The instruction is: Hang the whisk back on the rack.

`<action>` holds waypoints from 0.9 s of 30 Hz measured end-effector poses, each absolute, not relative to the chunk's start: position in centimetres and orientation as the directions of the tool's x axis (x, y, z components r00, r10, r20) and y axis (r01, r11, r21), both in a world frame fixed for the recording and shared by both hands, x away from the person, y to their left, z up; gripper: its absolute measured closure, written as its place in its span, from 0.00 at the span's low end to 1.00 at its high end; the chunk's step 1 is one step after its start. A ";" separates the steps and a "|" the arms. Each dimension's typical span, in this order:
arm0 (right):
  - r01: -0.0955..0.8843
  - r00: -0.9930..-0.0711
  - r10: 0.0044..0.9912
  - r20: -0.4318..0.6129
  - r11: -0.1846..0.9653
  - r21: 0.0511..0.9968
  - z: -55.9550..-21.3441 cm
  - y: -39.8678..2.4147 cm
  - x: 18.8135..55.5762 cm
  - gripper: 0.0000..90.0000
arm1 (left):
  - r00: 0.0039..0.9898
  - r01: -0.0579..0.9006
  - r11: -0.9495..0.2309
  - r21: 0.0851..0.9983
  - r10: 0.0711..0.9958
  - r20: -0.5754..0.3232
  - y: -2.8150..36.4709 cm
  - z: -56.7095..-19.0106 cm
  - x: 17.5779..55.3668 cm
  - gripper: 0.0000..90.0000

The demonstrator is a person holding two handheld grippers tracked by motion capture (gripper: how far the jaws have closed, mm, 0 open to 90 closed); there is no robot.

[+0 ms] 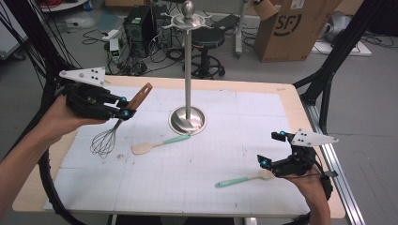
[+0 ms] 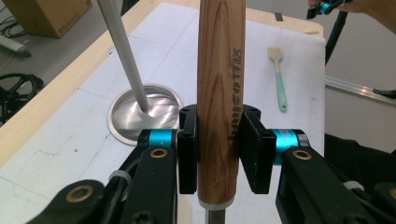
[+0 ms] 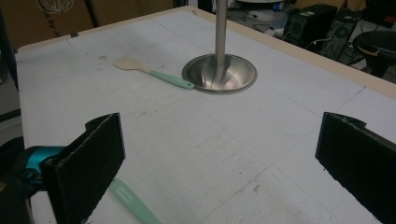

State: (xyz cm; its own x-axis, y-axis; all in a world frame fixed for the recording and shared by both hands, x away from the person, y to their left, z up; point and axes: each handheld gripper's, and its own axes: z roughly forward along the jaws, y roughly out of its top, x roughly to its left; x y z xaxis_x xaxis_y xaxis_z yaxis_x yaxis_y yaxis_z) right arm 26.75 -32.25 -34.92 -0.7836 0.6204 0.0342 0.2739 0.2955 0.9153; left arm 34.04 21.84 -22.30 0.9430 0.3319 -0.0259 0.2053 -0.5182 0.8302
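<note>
The whisk (image 1: 114, 129) hangs tilted above the bench's (image 1: 197, 164) left side — your left tongs (image 1: 126, 107) are clamped on its wooden handle, wires down. Near it lie a mint-handled spatula (image 1: 159, 143) and the steel stand (image 1: 187, 117). Your right tongs (image 1: 272, 149) gape wide, holding nothing — a second spatula (image 1: 244, 179) lies just beside them.

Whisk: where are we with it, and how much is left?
Done: nothing hangs on the stand yet. In hand: the left tongs grip the whisk by its wooden handle, lifted off the table. Left: the whisk probably goes onto the stand's top hooks; two spatulas lie flat, and the right tongs are open, empty.
</note>
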 end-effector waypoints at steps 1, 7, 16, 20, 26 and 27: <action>0.277 -0.784 0.619 0.037 0.296 0.914 -34.9 -32.2 26.7 0.00 | 0.940 0.209 -0.510 0.835 0.340 -0.028 21.8 -22.2 34.2 0.78; 0.275 -0.786 0.617 0.033 0.301 0.913 -35.0 -32.1 26.8 0.00 | 0.930 0.222 -0.481 0.848 0.365 -0.037 21.7 -21.1 35.3 0.78; 0.273 -0.787 0.616 0.035 0.297 0.915 -35.0 -32.2 26.9 0.00 | 0.923 0.221 -0.449 0.866 0.384 -0.037 21.6 -19.6 36.6 0.78; 0.275 -0.787 0.616 0.036 0.297 0.915 -35.1 -32.3 27.0 0.00 | 0.920 0.216 -0.440 0.872 0.390 -0.031 21.4 -19.0 37.2 0.78; 0.280 -0.785 0.618 0.042 0.293 0.914 -35.1 -32.3 26.9 0.00 | 0.916 0.208 -0.428 0.880 0.401 -0.021 21.0 -17.7 38.1 0.78; 0.279 -0.785 0.618 0.042 0.293 0.915 -35.1 -32.3 26.9 0.00 | 0.915 0.207 -0.423 0.882 0.403 -0.022 20.9 -17.3 38.3 0.78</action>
State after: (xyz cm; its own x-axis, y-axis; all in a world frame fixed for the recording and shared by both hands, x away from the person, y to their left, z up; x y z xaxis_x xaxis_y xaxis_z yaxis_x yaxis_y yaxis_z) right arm 26.92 -32.31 -35.09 -0.7854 0.6176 0.0420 0.2792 0.2928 0.9145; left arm 38.35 20.95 -17.33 0.9148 0.4034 -0.0215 0.2071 -0.4225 0.8824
